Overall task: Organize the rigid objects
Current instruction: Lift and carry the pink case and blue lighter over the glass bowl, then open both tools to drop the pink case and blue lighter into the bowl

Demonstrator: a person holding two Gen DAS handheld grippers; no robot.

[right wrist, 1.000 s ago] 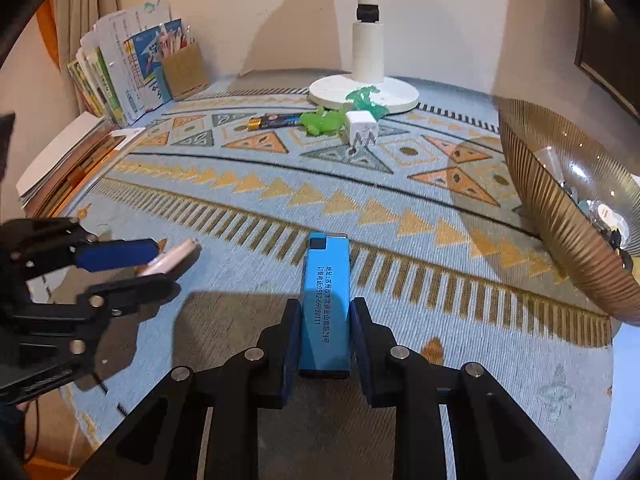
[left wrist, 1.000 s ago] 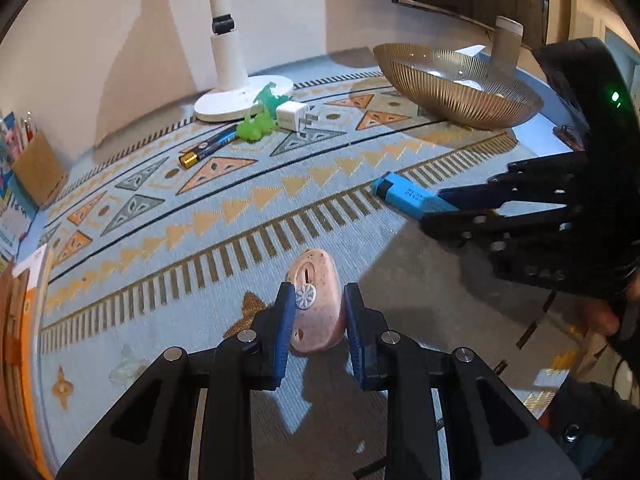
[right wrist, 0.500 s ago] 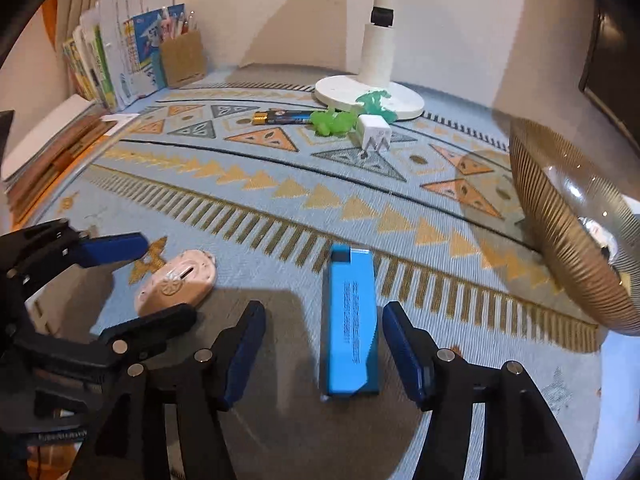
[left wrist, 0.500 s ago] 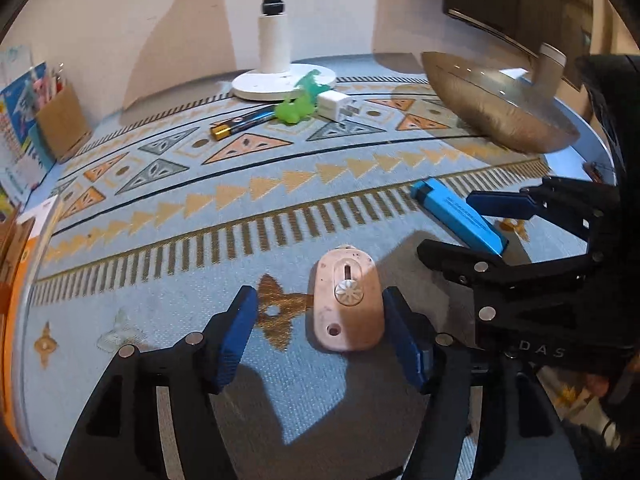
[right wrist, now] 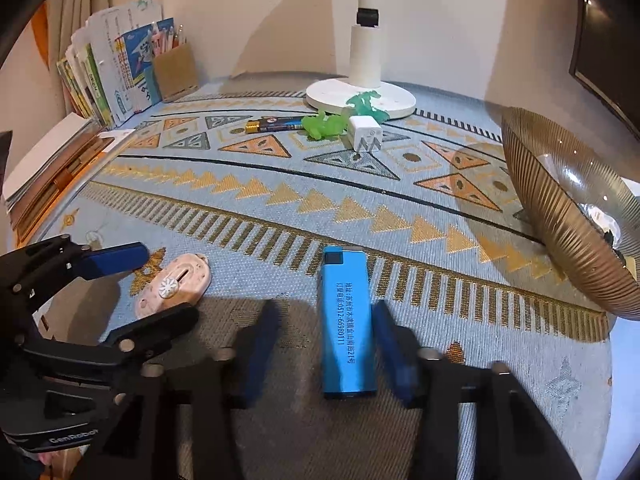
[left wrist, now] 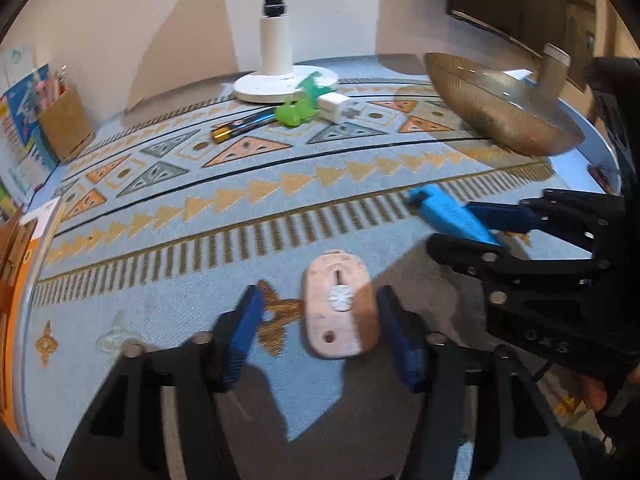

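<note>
Narrowing again after springing wide half a second ago, the left gripper (left wrist: 318, 326) is straddling the flat pink oval cutter (left wrist: 340, 306), its pads apart and not pressing. The right gripper (right wrist: 326, 346) is closing likewise around the blue rectangular lighter (right wrist: 347, 324), one pad close beside it (contact unclear). Both things are lying on the pale blue patterned cloth (right wrist: 256, 208). Beyond are sitting a white lamp base (right wrist: 360, 98), green toy (right wrist: 324, 125), white charger (right wrist: 365, 132), battery (right wrist: 274, 124) and ribbed amber glass bowl (right wrist: 560, 224).
</note>
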